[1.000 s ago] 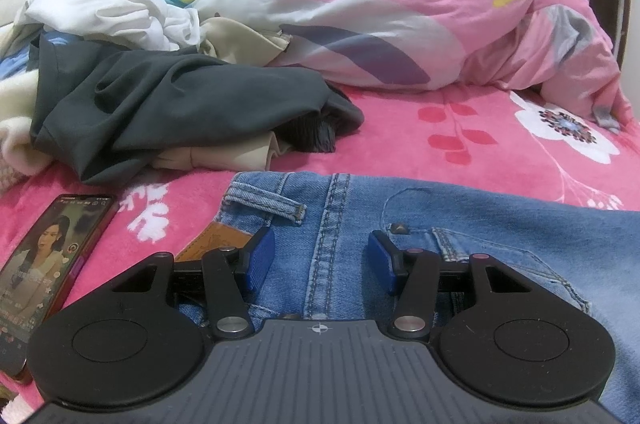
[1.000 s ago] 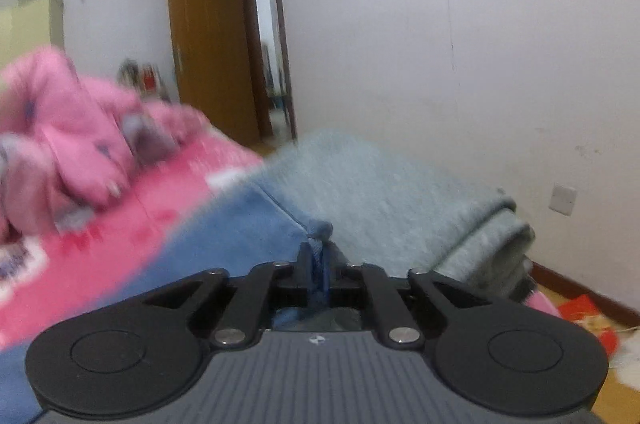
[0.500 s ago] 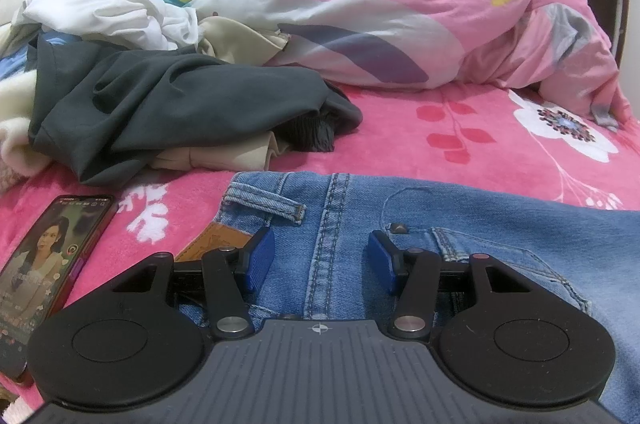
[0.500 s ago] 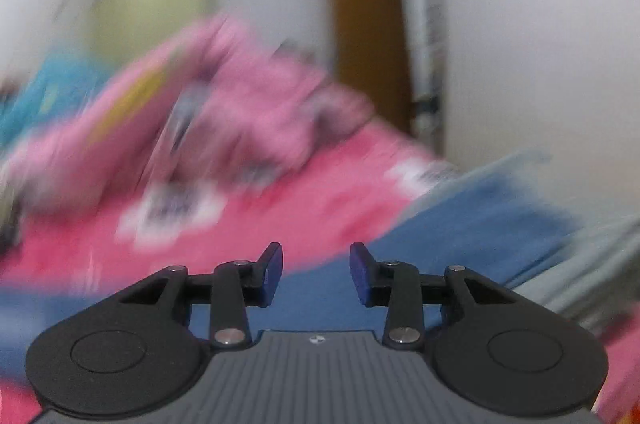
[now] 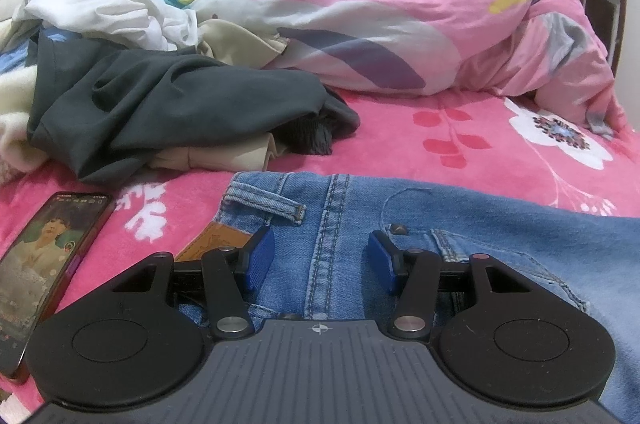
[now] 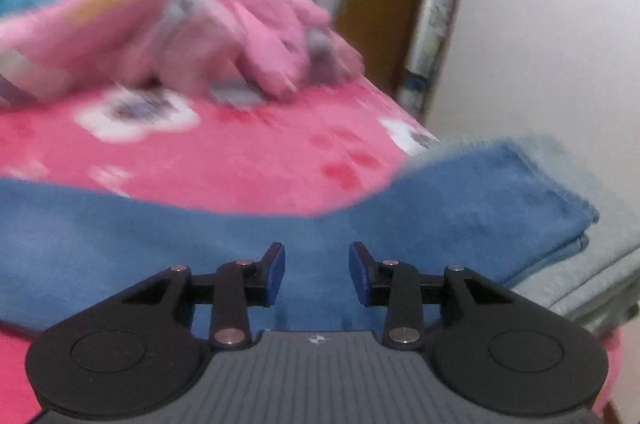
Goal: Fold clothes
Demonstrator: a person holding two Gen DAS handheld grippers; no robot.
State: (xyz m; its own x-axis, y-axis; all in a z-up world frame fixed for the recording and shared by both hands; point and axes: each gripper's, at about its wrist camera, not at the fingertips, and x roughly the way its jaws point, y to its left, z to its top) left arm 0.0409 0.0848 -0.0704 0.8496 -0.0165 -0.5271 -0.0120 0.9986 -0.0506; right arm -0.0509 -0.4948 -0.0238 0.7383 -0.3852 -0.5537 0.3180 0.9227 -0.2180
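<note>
No words, brand names or numbers can be read anywhere. The phone (image 5: 48,264) shows a lit screen with a picture, but any writing on it is too small to make out, and the tan leather patch (image 5: 212,242) on the jeans (image 5: 500,244) shows no legible lettering.

Phone (image 5: 48,264) and clothes pile (image 5: 160,112) leftward
</note>
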